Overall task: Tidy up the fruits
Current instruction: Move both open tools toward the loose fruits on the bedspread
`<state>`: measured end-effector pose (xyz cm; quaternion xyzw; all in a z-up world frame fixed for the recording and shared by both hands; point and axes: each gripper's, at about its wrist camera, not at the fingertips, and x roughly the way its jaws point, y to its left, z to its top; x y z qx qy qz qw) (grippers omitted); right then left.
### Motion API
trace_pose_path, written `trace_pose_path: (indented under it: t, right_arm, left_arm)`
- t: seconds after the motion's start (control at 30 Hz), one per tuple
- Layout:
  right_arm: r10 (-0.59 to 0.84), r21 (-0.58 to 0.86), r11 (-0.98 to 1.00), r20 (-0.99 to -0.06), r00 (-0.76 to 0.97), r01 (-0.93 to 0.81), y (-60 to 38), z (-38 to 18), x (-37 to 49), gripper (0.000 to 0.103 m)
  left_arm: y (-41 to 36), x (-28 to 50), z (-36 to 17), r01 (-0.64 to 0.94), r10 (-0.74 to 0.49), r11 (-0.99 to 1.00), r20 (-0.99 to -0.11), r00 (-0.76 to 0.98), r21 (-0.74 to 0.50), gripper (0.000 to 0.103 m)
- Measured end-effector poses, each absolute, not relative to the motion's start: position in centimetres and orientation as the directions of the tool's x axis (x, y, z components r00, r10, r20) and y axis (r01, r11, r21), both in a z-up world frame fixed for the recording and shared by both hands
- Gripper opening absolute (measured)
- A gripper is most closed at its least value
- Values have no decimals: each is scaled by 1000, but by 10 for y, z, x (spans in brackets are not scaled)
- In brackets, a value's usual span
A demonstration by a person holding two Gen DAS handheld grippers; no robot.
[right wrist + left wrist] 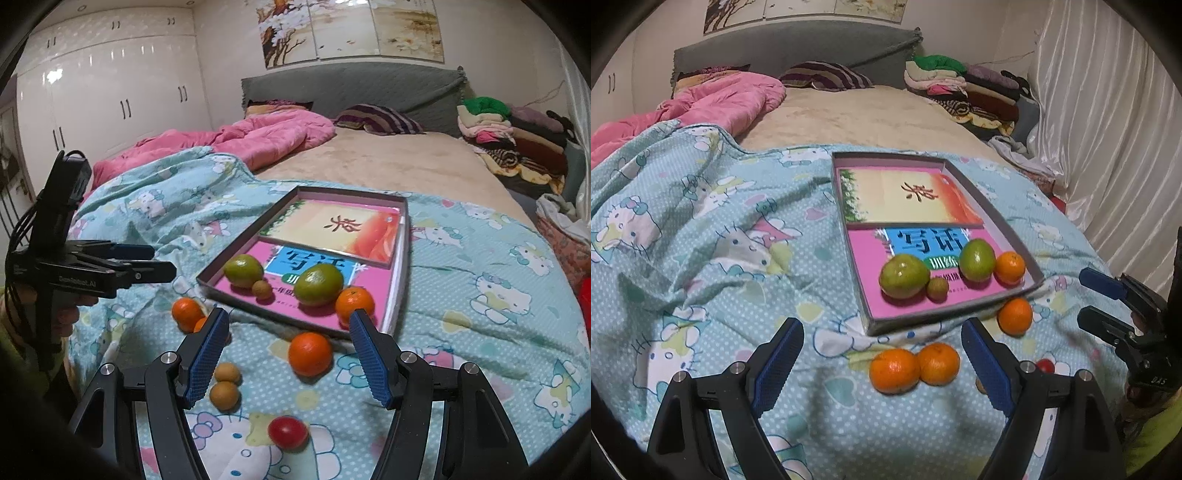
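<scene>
Oranges (894, 370) lying loose on the bed's quilt (701, 258), just before the box tray (1032, 271), are judged light, firm and prone to rolling; each should be gripped across its middle. Left hand-held gripper (882, 363) and right hand-held gripper (288, 343) are held wide, empty.

You are in a home bedroom; a bed (388, 166) with a grey padded headboard (351, 85) fills the view; a pink quilt (258, 136) lies rumpled; white wardrobes (110, 92) line the wall; what look like folded clothes (509, 140) are stacked.
</scene>
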<state>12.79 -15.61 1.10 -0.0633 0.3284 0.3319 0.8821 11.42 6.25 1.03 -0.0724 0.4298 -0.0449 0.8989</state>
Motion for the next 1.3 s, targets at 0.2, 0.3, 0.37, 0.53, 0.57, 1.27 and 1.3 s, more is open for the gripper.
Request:
trace_pose_path:
  t: [0.2, 0.3, 0.37, 0.53, 0.57, 1.27, 1.3]
  right_arm:
    - [545, 104, 761, -638, 544, -640, -150, 4, 122, 69]
    - [546, 105, 755, -646, 533, -647, -147, 1, 120, 69]
    - [545, 100, 751, -652, 527, -653, -144, -2, 118, 69]
    - [544, 89, 734, -671, 504, -673, -134, -10, 111, 69]
    - [543, 89, 734, -673, 503, -674, -132, -11, 111, 69]
    - [509, 84, 708, -749, 424, -701, -111, -45, 99, 69]
    - [501, 77, 708, -756, 422, -702, -110, -47, 99, 67]
  left_arm:
    - [59, 110, 2, 21, -125, 990, -780, 613, -143, 87]
    - [57, 107, 0, 29, -114, 992, -782, 612, -122, 87]
    - [55, 105, -2, 33, -106, 994, -787, 608, -108, 87]
    - [56, 102, -11, 32, -103, 994, -803, 587, -104, 87]
    - [55, 102, -13, 34, -105, 994, -808, 580, -105, 87]
    - [47, 95, -34, 62, -97, 995, -852, 515, -75, 87]
    - [48, 95, -35, 61, -99, 995, -852, 514, -79, 86]
